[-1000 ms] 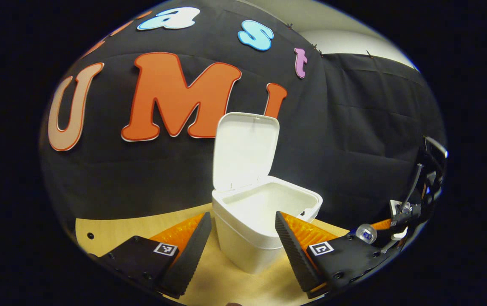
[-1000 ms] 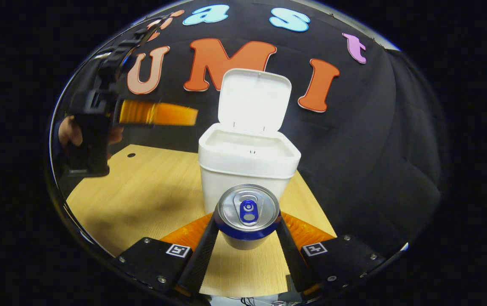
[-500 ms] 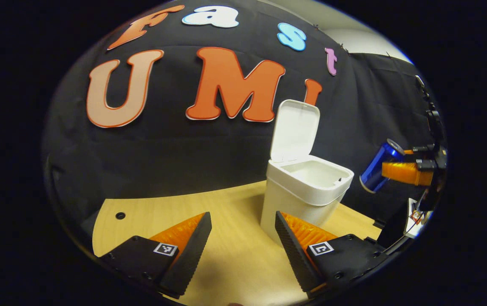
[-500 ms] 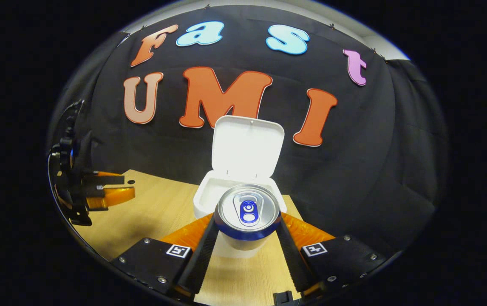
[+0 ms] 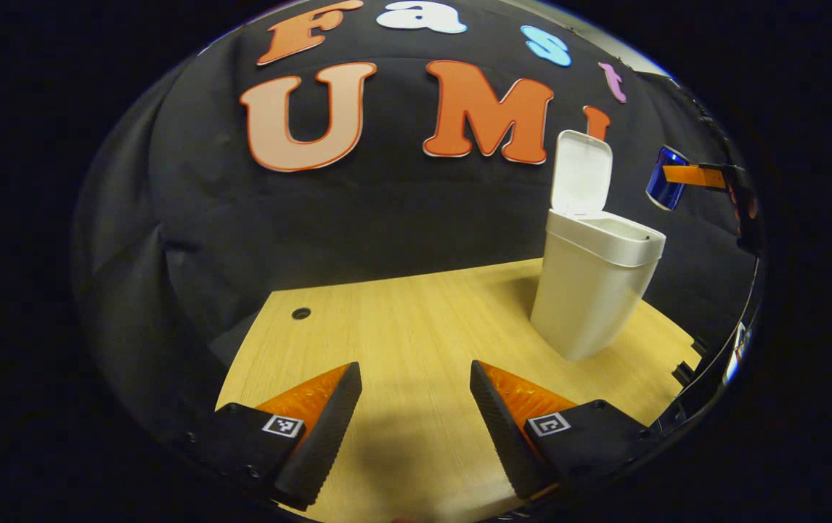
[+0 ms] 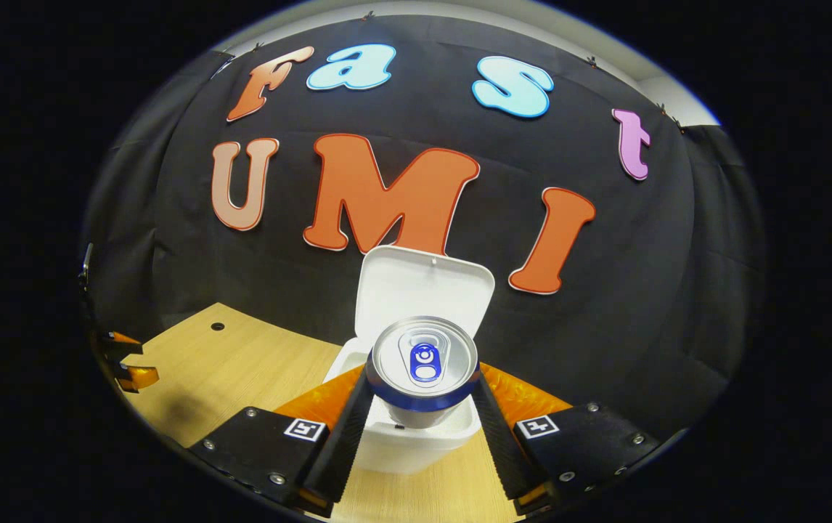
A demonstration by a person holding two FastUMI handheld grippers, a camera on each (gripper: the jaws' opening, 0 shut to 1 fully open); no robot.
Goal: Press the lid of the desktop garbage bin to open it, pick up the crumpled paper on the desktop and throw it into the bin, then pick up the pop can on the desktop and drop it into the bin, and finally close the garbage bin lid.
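Note:
In the right gripper view the blue pop can [image 6: 422,367] faces me top-first, with my right gripper [image 6: 422,407] shut on its sides. It hangs above the open mouth of the white bin [image 6: 416,439], whose lid [image 6: 423,290] stands upright behind it. In the left gripper view the bin [image 5: 594,290] stands at the right of the wooden desktop [image 5: 416,327], lid [image 5: 581,171] up. The can [image 5: 663,187] is held high to the right of the lid by the right gripper's fingers [image 5: 692,175]. My left gripper [image 5: 416,428] is open over bare desk, left of the bin.
The desktop [image 6: 242,356] has a small round hole [image 5: 300,313] near its back left corner. Black cloth wall runs close behind the bin. The left gripper's fingertips [image 6: 125,367] show at the far left edge of the right gripper view.
My right gripper has lifted the can up and over the bin mouth. My left gripper has drawn back and swung left, away from the bin.

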